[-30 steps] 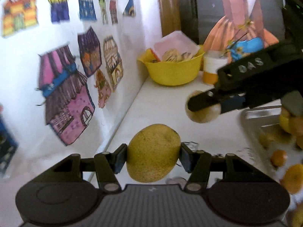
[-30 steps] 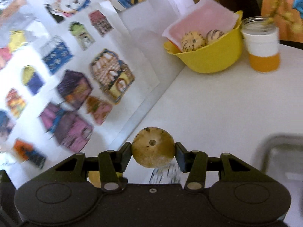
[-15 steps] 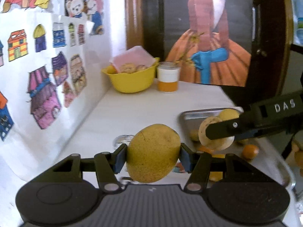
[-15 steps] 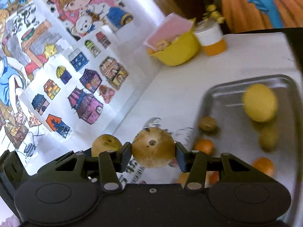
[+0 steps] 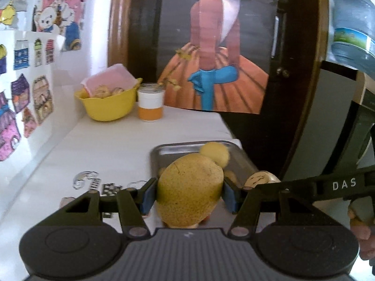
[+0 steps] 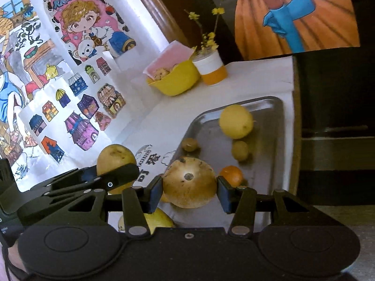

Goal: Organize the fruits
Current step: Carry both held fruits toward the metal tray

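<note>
1. Swinging both grippers off the sticker wall and over the metal tray (image 6: 269, 107); a second ago only tabletop and the yellow bowl (image 5: 106, 107) filled both views, now the tray sits right ahead.
2. Clamping the big speckled pear (image 5: 189, 192) in the left gripper (image 5: 188, 193), pads snug on both flanks, same hold as a second back.
3. Pinching the round brown fruit (image 6: 189, 182) in the right gripper (image 6: 189, 188), blossom end facing the lens, grip unchanged too.
4. Reading that as both fruits carried to the tray and ready for setting down, neither yet released; likely the delivery step of the sort.
5. Showing, from the right wrist only, the tray's load: a large yellow fruit (image 6: 236, 121) at the far end, two small olive-brown ones (image 6: 189, 144) near it, an orange one (image 6: 230, 175) just beyond the right pad, and another yellow fruit (image 6: 152, 220) low under the left finger.
6. Catching the left gripper's pear from the side there too, off the tray's left edge, above the printed tablecloth (image 6: 150, 159).
7. Giving, from the left wrist only, the right gripper's "DAS" arm crossing in from the right, the orange-and-white jar (image 5: 150, 103) beside the bowl, and a water bottle (image 5: 351, 30) at the upper right.
8. Hiding most of the tray floor behind the pear in that left view, so free space is judged from the right one.
</note>
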Tool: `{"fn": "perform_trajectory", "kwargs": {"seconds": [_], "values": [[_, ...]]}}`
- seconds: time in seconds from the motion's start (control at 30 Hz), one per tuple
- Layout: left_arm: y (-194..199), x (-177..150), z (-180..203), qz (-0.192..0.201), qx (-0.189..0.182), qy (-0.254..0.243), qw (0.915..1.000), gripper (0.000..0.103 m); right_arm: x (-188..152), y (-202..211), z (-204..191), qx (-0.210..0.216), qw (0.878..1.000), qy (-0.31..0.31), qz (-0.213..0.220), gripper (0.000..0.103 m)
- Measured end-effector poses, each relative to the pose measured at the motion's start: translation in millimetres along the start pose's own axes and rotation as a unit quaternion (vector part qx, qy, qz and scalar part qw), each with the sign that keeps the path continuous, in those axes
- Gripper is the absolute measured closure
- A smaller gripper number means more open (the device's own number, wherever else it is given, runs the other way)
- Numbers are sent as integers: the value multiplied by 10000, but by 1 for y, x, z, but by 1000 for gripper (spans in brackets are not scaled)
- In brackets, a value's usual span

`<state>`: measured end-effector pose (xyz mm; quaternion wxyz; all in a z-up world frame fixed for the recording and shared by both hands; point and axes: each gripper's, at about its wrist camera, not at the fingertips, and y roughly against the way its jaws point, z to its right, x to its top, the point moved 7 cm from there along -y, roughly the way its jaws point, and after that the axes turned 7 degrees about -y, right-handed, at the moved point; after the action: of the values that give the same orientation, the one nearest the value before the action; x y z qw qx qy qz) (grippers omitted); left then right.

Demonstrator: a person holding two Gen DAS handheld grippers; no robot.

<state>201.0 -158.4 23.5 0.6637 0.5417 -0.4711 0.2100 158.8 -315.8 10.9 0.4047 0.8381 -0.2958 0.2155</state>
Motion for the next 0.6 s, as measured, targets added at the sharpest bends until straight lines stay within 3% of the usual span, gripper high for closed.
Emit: {"fn": "perform_trajectory", "kwargs": {"seconds": [0.6], "values": [[-25,-5,39,-246,-350,-103,9990,41,-34,31,19,-318,9972,530,423,52]]}}
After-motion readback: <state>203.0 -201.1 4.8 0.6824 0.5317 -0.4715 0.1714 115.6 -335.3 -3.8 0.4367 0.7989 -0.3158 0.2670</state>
